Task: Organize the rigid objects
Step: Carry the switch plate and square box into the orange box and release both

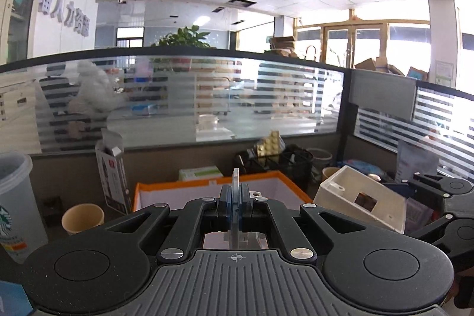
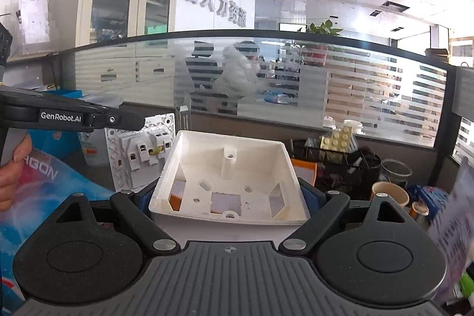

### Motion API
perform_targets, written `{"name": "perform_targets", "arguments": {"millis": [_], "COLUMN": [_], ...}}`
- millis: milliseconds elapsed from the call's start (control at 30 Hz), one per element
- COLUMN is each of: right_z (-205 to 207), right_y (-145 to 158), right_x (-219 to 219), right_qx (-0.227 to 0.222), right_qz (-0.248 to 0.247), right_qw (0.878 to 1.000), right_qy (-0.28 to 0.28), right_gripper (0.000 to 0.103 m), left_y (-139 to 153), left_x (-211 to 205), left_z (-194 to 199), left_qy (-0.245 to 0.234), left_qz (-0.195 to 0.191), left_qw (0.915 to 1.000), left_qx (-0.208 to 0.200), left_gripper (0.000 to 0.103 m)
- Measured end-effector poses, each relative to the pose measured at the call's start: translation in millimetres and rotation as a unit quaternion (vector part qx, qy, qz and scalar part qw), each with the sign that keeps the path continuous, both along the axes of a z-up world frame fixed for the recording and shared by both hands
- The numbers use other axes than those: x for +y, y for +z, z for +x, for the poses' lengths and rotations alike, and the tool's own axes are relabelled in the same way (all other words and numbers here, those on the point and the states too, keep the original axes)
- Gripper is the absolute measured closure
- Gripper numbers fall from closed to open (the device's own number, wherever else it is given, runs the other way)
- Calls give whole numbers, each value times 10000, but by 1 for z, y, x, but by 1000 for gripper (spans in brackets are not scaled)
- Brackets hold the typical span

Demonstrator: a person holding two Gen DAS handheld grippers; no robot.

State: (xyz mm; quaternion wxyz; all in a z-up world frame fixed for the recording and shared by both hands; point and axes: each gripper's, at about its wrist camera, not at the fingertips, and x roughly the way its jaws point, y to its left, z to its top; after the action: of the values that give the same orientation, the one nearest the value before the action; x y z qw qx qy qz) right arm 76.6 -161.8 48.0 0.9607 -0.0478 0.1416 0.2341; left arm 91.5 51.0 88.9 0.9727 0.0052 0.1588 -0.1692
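The white back box [image 2: 231, 176] sat clamped across its width in the right gripper [image 2: 231, 197], open side up. The socket faceplate [image 2: 142, 150] hung edge-on in the left gripper [image 1: 236, 206], pinched narrow, just left of the box – so the plate's flat face stood upright, not yet square to the box mouth. The orange-rimmed bin [image 1: 177, 191] lay just beyond the left gripper – probably where both go.

Matte black two-finger left gripper [image 1: 236, 208]: ribbed grey base, round silver screws, blue finger pads, white "GenRobot.AI" lettering. Bare-skinned hand [image 2: 11, 168].
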Motion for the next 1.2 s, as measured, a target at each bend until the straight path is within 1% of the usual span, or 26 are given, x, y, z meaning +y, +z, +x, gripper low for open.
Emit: {"name": "perform_targets", "arguments": {"millis": [300, 500, 633, 800, 967, 1100, 1200], "right_z": [28, 53, 75, 106, 125, 139, 151], "right_y": [2, 1, -6, -25, -41, -51, -58], "right_x": [11, 16, 20, 26, 31, 37, 45], "right_qx": [58, 131, 294, 609, 849, 1030, 1191], "right_qz": [2, -13, -37, -157, -259, -424, -673], "right_qw": [10000, 9999, 9996, 9980, 9960, 9936, 9903], "right_qy": [74, 66, 25, -42, -112, -167, -244], "right_gripper": [15, 15, 15, 15, 15, 15, 15], "left_y": [3, -2, -14, -35, -52, -61, -69], "left_x": [7, 10, 14, 18, 23, 25, 26], "left_z": [25, 44, 61, 81, 97, 109, 116], "left_qy": [109, 200, 281, 335, 375, 440, 461], "left_qz": [-44, -36, -58, -92, -130, -149, -151], "left_qw": [9999, 9997, 9993, 9980, 9963, 9950, 9939], "left_qx": [30, 108, 256, 535, 756, 887, 986], "left_gripper": [101, 101, 101, 101, 101, 101, 101]}}
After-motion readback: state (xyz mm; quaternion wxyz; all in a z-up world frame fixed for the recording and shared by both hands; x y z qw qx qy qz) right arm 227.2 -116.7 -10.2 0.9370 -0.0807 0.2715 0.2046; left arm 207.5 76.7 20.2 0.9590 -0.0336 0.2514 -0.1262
